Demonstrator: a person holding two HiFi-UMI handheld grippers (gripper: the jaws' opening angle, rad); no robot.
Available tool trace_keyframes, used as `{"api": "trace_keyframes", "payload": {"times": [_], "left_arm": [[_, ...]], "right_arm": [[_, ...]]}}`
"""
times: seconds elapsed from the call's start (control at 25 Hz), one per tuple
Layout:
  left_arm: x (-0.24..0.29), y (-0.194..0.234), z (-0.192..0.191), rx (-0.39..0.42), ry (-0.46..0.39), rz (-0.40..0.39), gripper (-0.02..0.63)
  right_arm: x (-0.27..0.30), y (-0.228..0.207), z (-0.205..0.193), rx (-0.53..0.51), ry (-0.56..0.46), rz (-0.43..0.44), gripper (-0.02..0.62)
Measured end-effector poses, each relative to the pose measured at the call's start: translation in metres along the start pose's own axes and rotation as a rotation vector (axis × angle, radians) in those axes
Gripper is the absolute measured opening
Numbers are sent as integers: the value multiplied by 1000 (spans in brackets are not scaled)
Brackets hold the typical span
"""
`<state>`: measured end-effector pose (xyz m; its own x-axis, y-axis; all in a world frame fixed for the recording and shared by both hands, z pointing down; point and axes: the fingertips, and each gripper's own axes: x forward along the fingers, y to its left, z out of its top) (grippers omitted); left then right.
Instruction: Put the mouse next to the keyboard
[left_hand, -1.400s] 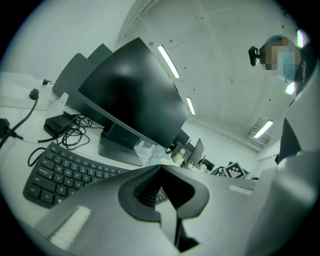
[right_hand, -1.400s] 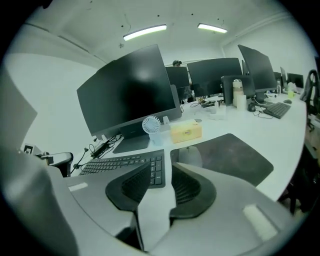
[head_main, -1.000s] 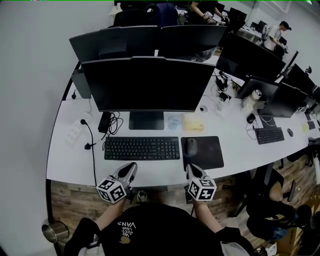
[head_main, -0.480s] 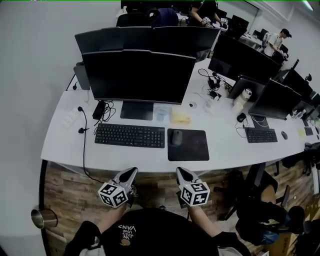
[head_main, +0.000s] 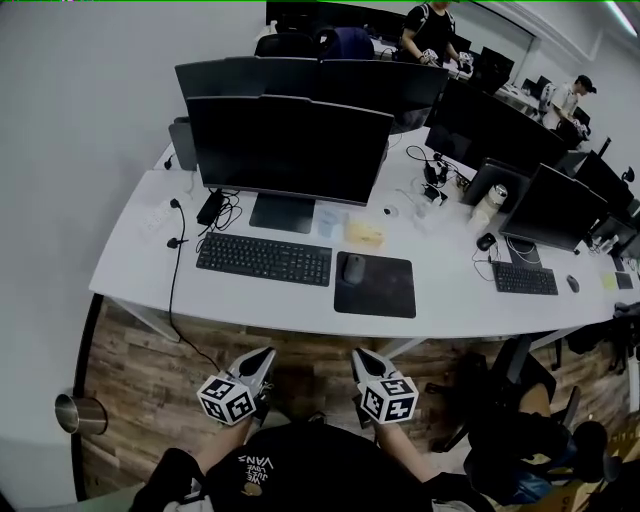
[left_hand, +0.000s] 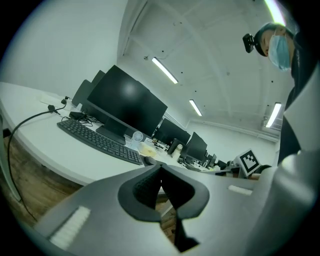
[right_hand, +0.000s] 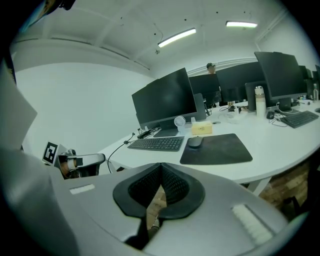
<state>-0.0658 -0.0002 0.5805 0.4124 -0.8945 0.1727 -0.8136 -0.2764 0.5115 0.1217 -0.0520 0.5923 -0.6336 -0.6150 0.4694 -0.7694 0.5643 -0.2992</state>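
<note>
A dark grey mouse (head_main: 353, 268) lies on the left edge of a black mouse pad (head_main: 376, 284), just right of the black keyboard (head_main: 264, 259) on the white desk (head_main: 450, 305). The right gripper view shows the same mouse (right_hand: 195, 141) beside the keyboard (right_hand: 156, 144). Both grippers are held back from the desk, over the wooden floor. My left gripper (head_main: 266, 356) has its jaws together with nothing between them. My right gripper (head_main: 359, 355) is shut and empty too. The left gripper view shows the keyboard (left_hand: 98, 140) from the side.
A big black monitor (head_main: 288, 150) stands behind the keyboard, with cables and a power strip (head_main: 160, 219) at the left. A yellow box (head_main: 364, 234) sits behind the mouse pad. More monitors and another keyboard (head_main: 524, 279) fill the right. A metal bin (head_main: 78, 412) stands on the floor at left.
Both grippers have drawn back from the desk's front edge to over the floor. The desk now sits farther away in the head view. The mouse and keyboard have not moved.
</note>
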Motion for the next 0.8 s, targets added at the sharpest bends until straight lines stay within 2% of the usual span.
{"api": "trace_keyframes", "payload": {"times": [0.44, 0.8], "left_arm": [[-15, -21, -19, -6, -24, 26, 2], [-11, -29, -27, -19, -23, 42, 2]], "right_arm": [[-10, 0, -25, -19, 34, 40, 5], [-13, -10, -27, -15, 39, 50, 5]]}}
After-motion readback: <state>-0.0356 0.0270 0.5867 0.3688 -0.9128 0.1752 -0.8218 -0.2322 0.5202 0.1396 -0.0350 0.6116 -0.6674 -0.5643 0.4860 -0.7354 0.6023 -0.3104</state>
